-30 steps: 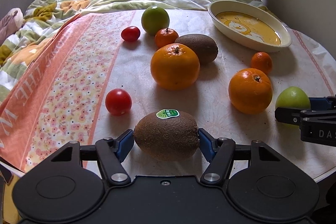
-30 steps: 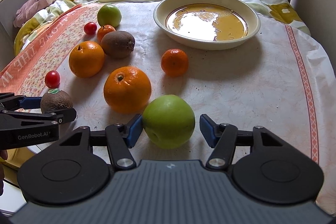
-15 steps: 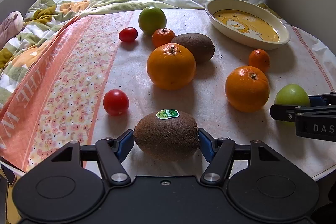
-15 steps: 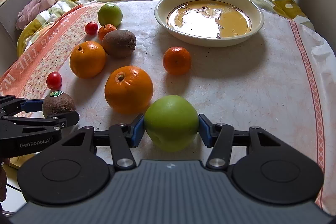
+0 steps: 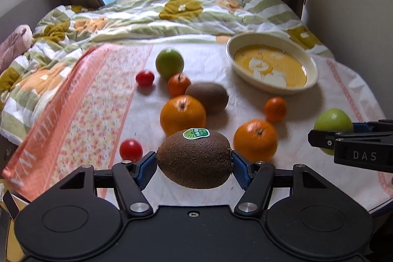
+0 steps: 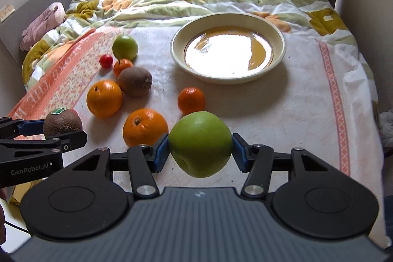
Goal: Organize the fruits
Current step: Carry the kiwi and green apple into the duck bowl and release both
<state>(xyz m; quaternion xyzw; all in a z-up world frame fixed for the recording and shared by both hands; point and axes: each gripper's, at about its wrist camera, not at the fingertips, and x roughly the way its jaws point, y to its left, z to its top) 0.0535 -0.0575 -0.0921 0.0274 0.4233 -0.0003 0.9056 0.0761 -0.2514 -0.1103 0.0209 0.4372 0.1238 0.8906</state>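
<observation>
With the left gripper (image 5: pixel 194 165) clamped on the stickered kiwi (image 5: pixel 194 159) and the right gripper (image 6: pixel 200 152) squeezing a green apple (image 6: pixel 200 144), both lifted above the table, I'd carry them level and lower them gently into the bowl (image 6: pixel 228 80).

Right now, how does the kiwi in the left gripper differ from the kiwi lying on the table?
The held kiwi carries a green sticker; the table kiwi shows none. The held kiwi is clamped between the left gripper fingers; the table kiwi rests free beside an orange. Both are brown and fuzzy.
</observation>
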